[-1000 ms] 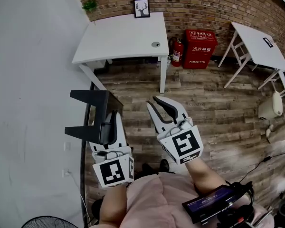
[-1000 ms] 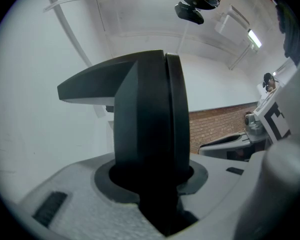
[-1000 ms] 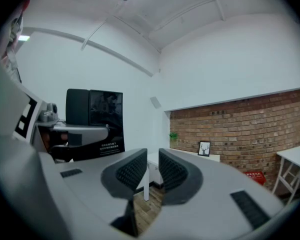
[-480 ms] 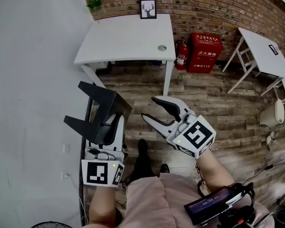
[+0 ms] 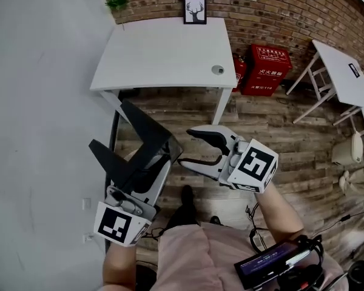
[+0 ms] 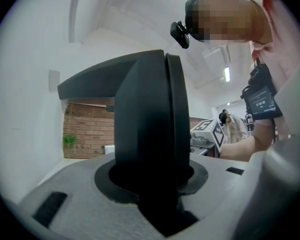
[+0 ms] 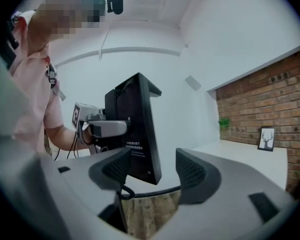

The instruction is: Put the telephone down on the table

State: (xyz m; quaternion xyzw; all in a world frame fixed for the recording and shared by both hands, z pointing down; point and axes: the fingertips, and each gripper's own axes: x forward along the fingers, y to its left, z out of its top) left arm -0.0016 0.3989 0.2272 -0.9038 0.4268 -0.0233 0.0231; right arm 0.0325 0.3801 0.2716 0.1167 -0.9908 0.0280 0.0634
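A plain white wall (image 5: 36, 102) fills the left of the room. Beside it, a small green plant (image 5: 116, 2) stands at the far corner of a white bench (image 5: 164, 53), whose top carries only a round cable hole (image 5: 218, 70) near its right edge. A framed deer picture (image 5: 195, 10) leans on the brick wall (image 5: 273, 5) behind the bench. Right of the bench stand a fire extinguisher (image 5: 238, 71) and a red cabinet (image 5: 267, 68), then a second white table (image 5: 346, 71). The floor (image 5: 291, 132) is worn wooden planking.

The left gripper (image 5: 150, 165) has its fingers (image 5: 162, 176) clenched on the telephone (image 5: 142, 144), holding it in the air above the floor, short of the bench's near edge and tilted toward the right. The right gripper (image 5: 191, 146) sits just beside the telephone's right edge. Its fingers (image 7: 192, 171) are released and have just been opening, and they grip nothing.

The telephone is matt black and angular, a flat slab joined to a wedge-shaped foot. In the right gripper view, small white print shows low on its back.
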